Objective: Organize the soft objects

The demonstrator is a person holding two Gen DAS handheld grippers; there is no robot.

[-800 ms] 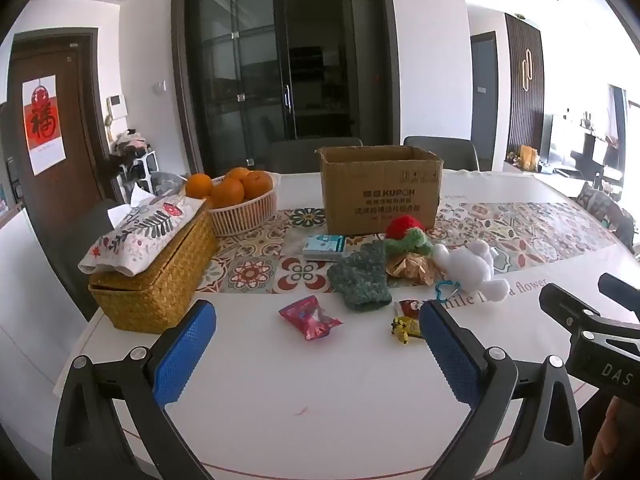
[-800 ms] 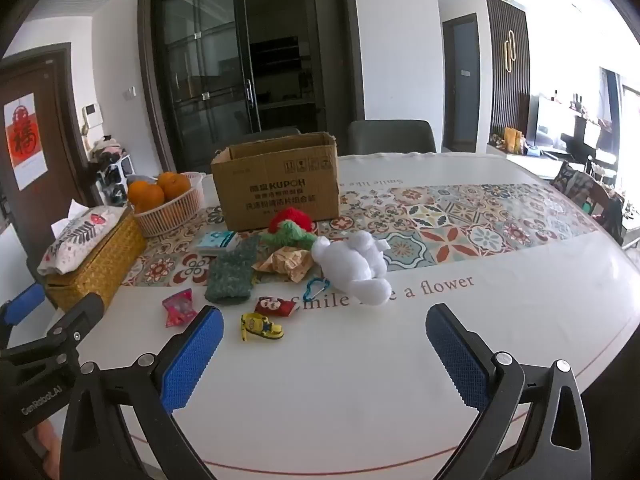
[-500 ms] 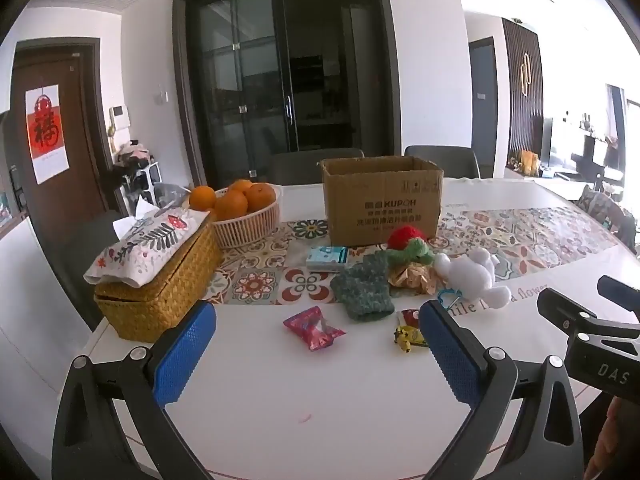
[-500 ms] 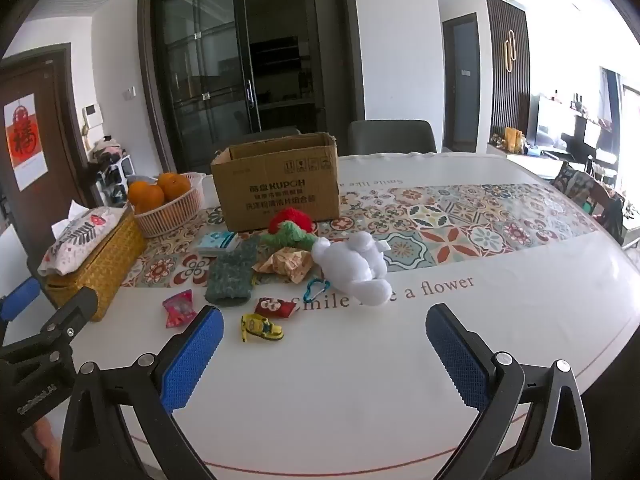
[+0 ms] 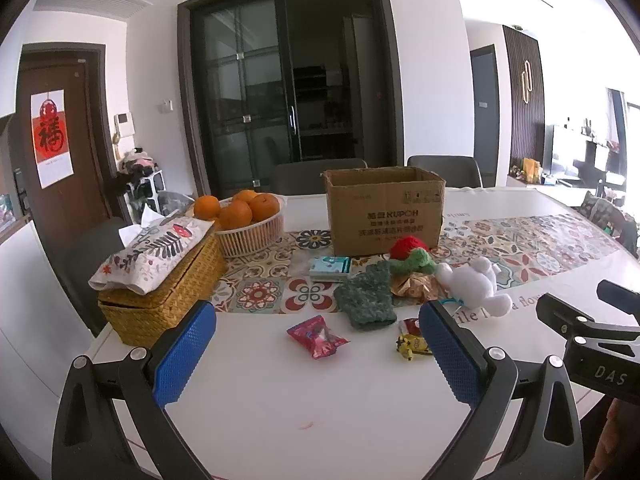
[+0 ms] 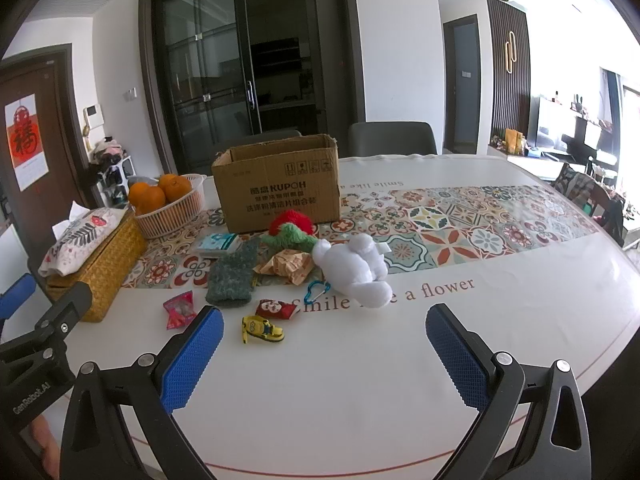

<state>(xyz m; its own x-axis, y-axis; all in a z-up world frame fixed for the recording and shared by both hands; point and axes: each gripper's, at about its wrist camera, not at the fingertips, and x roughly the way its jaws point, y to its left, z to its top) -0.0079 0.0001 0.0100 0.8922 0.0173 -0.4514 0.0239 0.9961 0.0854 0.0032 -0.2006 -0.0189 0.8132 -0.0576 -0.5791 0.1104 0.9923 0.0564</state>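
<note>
A white plush toy (image 6: 356, 270) lies on the table with a blue carabiner (image 6: 316, 290) beside it. A dark green knitted piece (image 6: 234, 276) and a red and green knitted strawberry (image 6: 290, 228) lie in front of an open cardboard box (image 6: 280, 190). The same plush (image 5: 474, 286), knitted piece (image 5: 366, 296), strawberry (image 5: 412, 256) and box (image 5: 384, 210) show in the left wrist view. My left gripper (image 5: 316, 354) is open and empty above the near table edge. My right gripper (image 6: 324, 354) is open and empty, short of the plush.
A wicker tissue box (image 5: 160, 292) and a basket of oranges (image 5: 250, 222) stand at the left. A red snack packet (image 5: 318, 336), a yellow toy (image 6: 262, 330), a small red packet (image 6: 276, 310), a crumpled brown wrapper (image 6: 290, 266) and a tissue pack (image 5: 330, 268) lie among the soft things.
The left gripper has tilted up and drawn back a little, so the table things sit lower in its view. The right gripper has barely moved. Both stay open.
</note>
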